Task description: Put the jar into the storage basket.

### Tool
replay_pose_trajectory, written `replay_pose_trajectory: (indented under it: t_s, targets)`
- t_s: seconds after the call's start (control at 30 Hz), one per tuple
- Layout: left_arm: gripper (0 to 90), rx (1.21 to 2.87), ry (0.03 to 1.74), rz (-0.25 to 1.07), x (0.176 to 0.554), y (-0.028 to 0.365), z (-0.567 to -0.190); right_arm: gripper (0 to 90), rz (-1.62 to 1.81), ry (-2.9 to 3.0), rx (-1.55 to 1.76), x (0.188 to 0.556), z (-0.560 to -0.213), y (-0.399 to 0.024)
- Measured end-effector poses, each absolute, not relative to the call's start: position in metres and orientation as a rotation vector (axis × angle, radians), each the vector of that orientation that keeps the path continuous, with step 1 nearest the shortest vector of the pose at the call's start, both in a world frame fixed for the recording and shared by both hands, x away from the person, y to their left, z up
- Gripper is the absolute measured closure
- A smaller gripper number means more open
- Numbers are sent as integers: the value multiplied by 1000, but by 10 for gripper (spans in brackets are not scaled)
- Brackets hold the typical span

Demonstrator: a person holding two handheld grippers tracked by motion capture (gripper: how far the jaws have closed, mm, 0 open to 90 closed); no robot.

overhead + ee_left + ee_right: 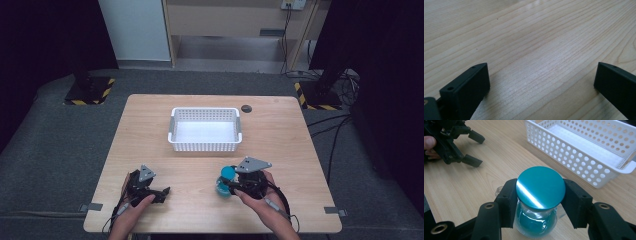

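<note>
From above, a teal-capped jar (224, 182) is being gripped by the right gripper (227, 184) on the table's (280, 145) near edge, short of the white basket (205, 145). Along the left gripper (541, 80), spread jaws are being rested over bare wood. Along the right gripper, the jar is being pinched just below its cap (540, 187); a lift toward the basket is probably being called for next.
</note>
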State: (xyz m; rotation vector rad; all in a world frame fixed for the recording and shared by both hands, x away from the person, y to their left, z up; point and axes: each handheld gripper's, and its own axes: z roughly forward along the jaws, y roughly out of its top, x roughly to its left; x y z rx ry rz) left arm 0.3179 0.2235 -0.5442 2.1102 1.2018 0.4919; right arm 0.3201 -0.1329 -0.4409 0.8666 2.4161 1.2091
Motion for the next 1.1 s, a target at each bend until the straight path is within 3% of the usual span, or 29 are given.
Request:
replay_pose_trajectory:
  t_s: [0.8,1.1]
  targets:
    - [0,2110,1202,492,318,224,-544,483,1217,2411,898,334,-426,-127]
    - [0,2111,1202,492,318,224,-544,483,1244,2372,903,353,-403,-120]
